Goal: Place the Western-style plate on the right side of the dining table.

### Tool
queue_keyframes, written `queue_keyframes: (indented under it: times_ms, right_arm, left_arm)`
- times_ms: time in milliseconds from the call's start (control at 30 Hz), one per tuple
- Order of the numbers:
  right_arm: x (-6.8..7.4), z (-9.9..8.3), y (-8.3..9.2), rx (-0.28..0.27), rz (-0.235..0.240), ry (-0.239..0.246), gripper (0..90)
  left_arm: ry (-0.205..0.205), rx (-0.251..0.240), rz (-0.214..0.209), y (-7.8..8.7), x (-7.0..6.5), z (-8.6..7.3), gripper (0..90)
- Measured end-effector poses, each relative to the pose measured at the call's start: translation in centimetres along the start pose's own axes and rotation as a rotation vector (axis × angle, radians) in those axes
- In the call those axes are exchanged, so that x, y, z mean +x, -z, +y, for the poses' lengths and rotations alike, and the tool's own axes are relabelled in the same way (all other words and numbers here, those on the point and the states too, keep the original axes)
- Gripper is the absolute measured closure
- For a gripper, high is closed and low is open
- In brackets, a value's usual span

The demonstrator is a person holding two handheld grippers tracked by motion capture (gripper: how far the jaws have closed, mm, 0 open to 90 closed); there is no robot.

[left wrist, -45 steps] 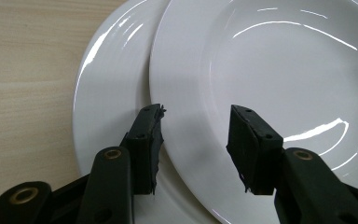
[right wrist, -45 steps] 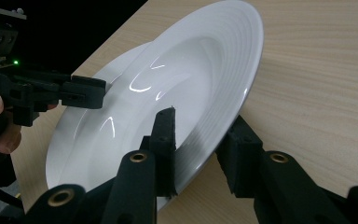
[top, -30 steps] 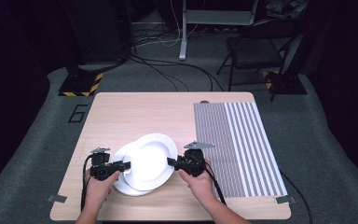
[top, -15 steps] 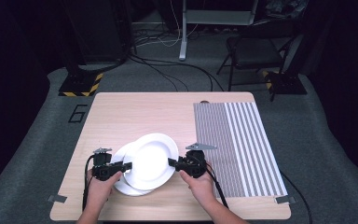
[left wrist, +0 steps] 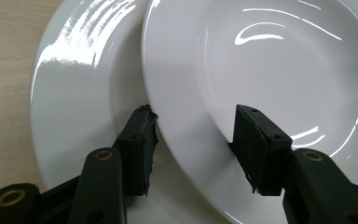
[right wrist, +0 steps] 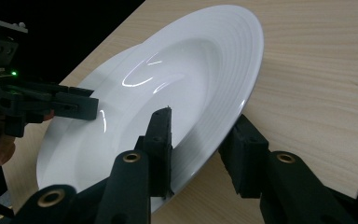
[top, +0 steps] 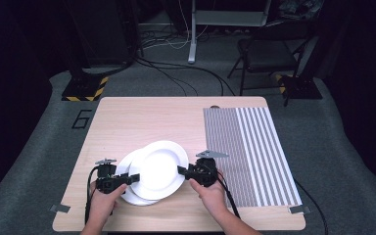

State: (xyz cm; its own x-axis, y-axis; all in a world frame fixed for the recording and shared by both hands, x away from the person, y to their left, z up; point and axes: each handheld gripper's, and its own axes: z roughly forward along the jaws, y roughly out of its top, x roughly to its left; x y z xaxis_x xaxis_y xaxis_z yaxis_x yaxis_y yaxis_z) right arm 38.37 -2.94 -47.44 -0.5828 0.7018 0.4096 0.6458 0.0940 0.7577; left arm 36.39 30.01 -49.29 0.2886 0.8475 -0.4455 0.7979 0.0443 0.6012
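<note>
The upper plate (top: 159,169) overlaps the lower plate (top: 127,188) beneath it. Left gripper (top: 127,179) and right gripper (top: 183,171) each straddle the upper plate's opposite rims; clamping contact cannot be confirmed.

Two plates sit near the front edge of the bench (top: 142,117), left of its middle. The upper plate (top: 159,169) overlaps the lower plate (top: 127,169) and lies to its right and slightly farther back, tilted, with its right rim raised off the bench. The left gripper (top: 127,179) is at the left side of the plates, its jaws astride the upper plate's left rim, above the lower plate. The right gripper (top: 183,171) is at the upper plate's right rim, one jaw above it and one below. A mat (top: 249,152) covers the right part of the bench, just beside the right gripper. Behind the bench, on the floor, stand a chair (top: 267,54) and a post (top: 193,29).
</note>
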Motion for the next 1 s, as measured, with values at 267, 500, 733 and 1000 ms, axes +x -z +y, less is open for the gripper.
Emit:
queue_keyframes:
  times_ms: [267, 500, 733, 1000]
  right_arm:
    - [0.7, 0.1, 0.3, 0.032, -0.088, 0.071, 51.4]
    - [1.7, 0.4, 0.6, 0.090, -0.128, 0.128, 47.0]
    - [1.7, 0.4, 0.5, 0.101, -0.140, 0.129, 46.7]
    - [1.5, 0.2, 0.1, 0.119, -0.145, 0.085, 46.4]
  left_arm:
    - [-0.003, -0.029, -0.006, 0.3, -0.2, -0.2, 50.6]
    - [0.000, -0.033, -0.013, 0.6, -0.4, -0.3, 51.0]
    - [0.010, -0.043, -0.006, 1.0, -0.8, -0.3, 52.9]
    - [0.006, -0.063, 0.019, 1.4, -1.7, -0.4, 53.0]
